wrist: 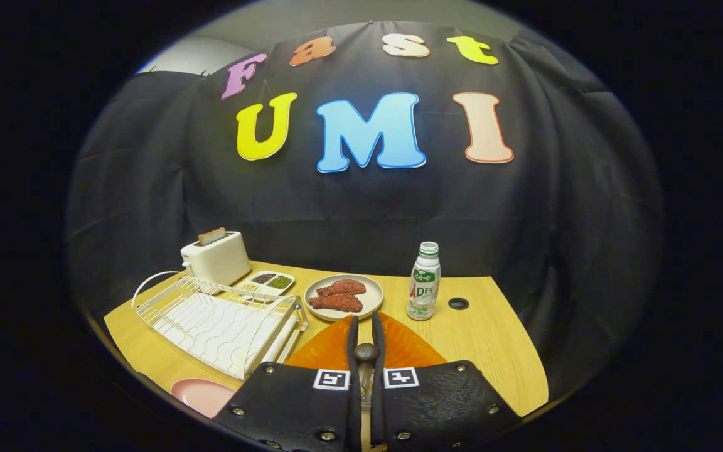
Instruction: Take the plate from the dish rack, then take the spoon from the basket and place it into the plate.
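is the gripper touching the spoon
Touching. In the gripper view the gripper has both fingers closed against the spoon's dark handle, whose rounded end sits pinched between them above the orange mat.

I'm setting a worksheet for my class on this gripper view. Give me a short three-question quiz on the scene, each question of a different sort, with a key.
1. True or false: the dish rack has a plate standing in it.
2. Multiple choice: what do the fingers of the gripper press on? A) a spoon handle B) the bottle C) nothing
3. Fill in: the beige plate just beyond the fingers holds two pieces of ____.

Key
1. False; the rack's slots hold nothing, and a pink plate lies on the table beside the gripper.
2. A; both fingers close on the handle, above an orange mat.
3. Meat.
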Demonstrator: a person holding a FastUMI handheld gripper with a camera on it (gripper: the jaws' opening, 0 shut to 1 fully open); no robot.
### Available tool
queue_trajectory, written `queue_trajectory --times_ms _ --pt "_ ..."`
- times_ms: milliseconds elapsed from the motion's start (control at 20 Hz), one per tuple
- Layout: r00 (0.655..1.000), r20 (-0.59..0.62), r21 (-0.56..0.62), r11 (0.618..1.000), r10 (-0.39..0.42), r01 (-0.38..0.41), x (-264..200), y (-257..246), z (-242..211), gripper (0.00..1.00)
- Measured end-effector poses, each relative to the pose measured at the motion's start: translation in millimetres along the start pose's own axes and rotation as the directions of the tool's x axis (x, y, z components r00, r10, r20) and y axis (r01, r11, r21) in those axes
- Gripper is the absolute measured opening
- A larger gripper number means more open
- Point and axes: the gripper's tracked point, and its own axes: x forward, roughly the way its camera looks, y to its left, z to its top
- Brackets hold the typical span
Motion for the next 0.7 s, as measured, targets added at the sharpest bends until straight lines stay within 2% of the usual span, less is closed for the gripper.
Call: queue_trajectory --times_ms 400,700 --pt "0.999 0.027 -0.039 0.999 -0.02 0.021 -55.6 22.1 39.8 0.05" --pt "0.999 0.034 -0.003 0.999 -0.033 0.033 -88.9 41.0 50.1 0.05"
